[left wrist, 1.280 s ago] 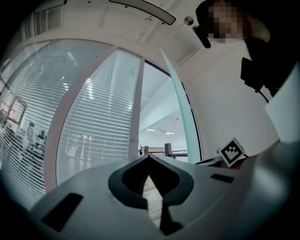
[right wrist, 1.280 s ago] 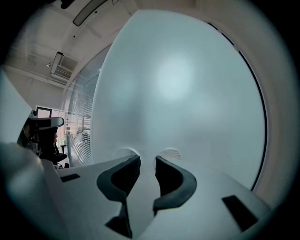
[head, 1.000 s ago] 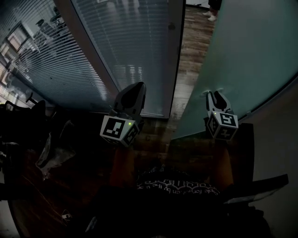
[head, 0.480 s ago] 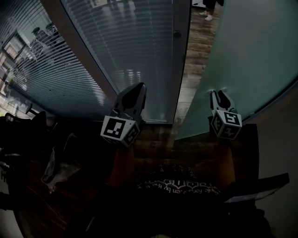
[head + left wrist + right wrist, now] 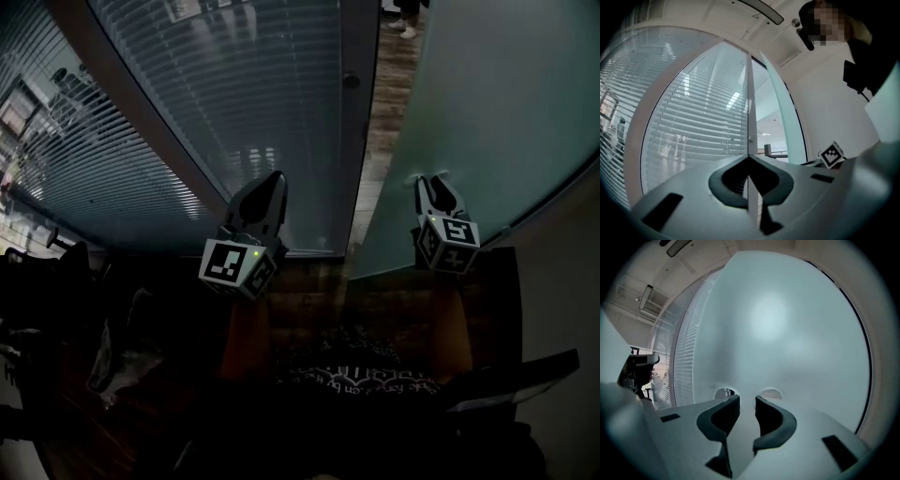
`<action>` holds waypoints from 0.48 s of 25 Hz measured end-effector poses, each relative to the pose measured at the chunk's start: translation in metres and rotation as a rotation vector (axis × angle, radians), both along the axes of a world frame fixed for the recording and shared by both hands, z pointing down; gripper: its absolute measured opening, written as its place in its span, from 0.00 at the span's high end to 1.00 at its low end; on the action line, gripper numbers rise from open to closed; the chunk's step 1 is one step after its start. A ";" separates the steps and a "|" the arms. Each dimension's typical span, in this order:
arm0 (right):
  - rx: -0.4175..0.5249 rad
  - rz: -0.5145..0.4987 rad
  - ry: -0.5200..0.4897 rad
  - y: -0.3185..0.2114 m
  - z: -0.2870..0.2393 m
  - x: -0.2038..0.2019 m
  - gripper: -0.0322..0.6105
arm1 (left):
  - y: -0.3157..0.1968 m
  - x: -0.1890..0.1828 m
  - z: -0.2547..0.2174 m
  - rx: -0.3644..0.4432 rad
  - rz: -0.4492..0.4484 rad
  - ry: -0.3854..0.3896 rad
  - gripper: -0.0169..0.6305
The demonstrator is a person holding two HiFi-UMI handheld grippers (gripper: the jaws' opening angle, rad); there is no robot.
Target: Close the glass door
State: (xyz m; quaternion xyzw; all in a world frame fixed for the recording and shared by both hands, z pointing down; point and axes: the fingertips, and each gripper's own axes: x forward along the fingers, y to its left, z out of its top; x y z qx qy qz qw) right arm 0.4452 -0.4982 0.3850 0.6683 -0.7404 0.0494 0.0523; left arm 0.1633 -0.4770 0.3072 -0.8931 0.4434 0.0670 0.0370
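**A:** How far along is the closing?

**B:** Hardly begun, I'd judge. The tall frosted pale-green glass door (image 5: 487, 112) stands swung open on my right. A wedge of brown wooden floor (image 5: 378, 150) shows between its free edge and the slim grey metal frame post (image 5: 354, 112) it has to meet.

**A:** And your fingers?

**B:** My right gripper (image 5: 431, 181) points straight at the face of the door, low down. Its jaws are spread with nothing between them, and in the right gripper view the frosted pane (image 5: 787, 324) fills everything ahead. The tips look right up against the glass, but I can't tell whether they actually touch it. My left gripper (image 5: 274, 178) has its jaws pressed together on nothing. It is held in front of the fixed clear glass wall panel with pale slatted blinds (image 5: 234, 84), just left of the post.

**A:** So what's left?

**B:** Nearly all of it, I reckon. The door has to swing across that wedge of floor until its edge sits against the post. A flat push from the right looks the likeliest way, since I see no handle to catch hold of here.
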 end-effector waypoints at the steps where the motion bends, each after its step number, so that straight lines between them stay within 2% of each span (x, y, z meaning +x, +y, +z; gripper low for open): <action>1: 0.002 -0.006 0.001 -0.003 0.003 0.000 0.79 | -0.004 0.000 0.005 -0.004 -0.009 0.002 0.97; 5: 0.020 -0.031 0.008 -0.017 0.004 -0.003 0.79 | -0.019 0.005 0.004 -0.008 -0.025 0.026 0.97; 12: 0.011 -0.073 0.013 -0.045 -0.007 -0.003 0.79 | -0.042 0.021 -0.002 0.007 -0.025 0.003 0.97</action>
